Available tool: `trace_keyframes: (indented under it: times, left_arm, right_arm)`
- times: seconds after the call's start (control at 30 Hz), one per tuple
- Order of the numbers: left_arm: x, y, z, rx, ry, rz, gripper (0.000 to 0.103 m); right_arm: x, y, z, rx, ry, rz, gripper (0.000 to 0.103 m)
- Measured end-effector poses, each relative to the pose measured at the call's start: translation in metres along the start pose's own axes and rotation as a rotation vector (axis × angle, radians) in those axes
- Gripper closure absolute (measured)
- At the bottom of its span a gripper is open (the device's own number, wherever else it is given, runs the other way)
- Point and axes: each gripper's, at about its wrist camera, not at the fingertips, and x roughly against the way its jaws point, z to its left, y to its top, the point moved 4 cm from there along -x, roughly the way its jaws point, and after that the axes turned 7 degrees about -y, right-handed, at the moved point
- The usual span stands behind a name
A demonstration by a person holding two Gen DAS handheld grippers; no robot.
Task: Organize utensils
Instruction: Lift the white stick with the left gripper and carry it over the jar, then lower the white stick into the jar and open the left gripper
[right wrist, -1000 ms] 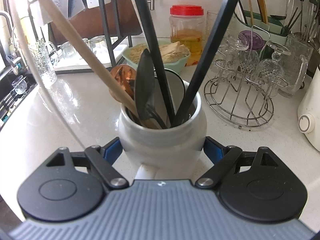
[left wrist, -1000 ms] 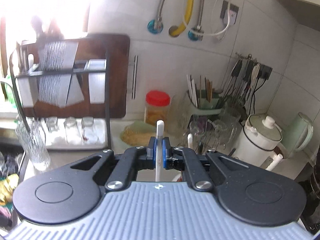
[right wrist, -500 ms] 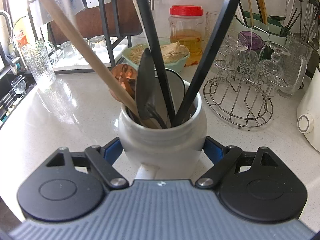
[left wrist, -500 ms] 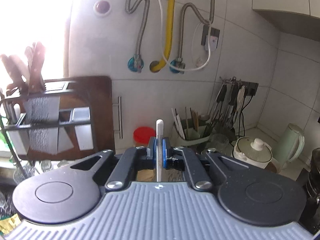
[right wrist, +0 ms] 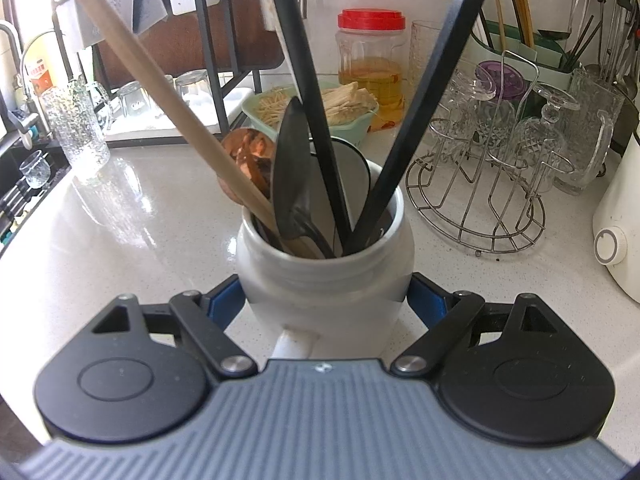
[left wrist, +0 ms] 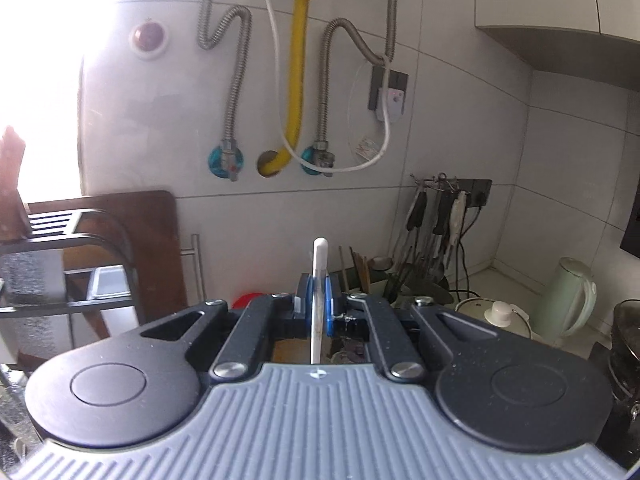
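My left gripper (left wrist: 319, 300) is shut on the thin white handle of a utensil (left wrist: 320, 256), which stands upright between the blue pads, high in front of the tiled wall. The utensil's lower end is hidden behind the gripper body. In the right wrist view, a white ceramic jar (right wrist: 324, 280) stands on the counter with my right gripper (right wrist: 326, 300) shut on it, one blue pad against each side. The jar holds a wooden handle (right wrist: 160, 80), two black handles (right wrist: 308, 80), a black spoon (right wrist: 292, 168) and a copper ladle (right wrist: 248, 152).
Right of the jar stands a wire rack of glasses (right wrist: 480, 200), with a white appliance (right wrist: 620, 220) beyond it. Behind are a red-lidded jar (right wrist: 370, 64), a green bowl (right wrist: 360, 124) and a green chopstick holder (right wrist: 520, 52). A dish rack and the sink edge lie left.
My left gripper has risen with the white utensil, so its view now shows the wall pipes instead of the counter. The white streak at the left of the right wrist view is gone. The right gripper kept still.
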Motion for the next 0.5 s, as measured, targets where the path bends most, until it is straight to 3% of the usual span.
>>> trace_keyframes:
  times: [0.2, 0.5]
  left_arm:
    - [-0.017, -0.006, -0.014, -0.002, -0.07, 0.04, 0.096]
    - [-0.03, -0.035, -0.024, -0.008, -0.113, 0.133, 0.096]
  right_arm:
    - [0.0, -0.002, 0.0, 0.002, -0.001, 0.0, 0.014]
    - [0.0, -0.002, 0.001, 0.0, -0.003, -0.004, 0.014]
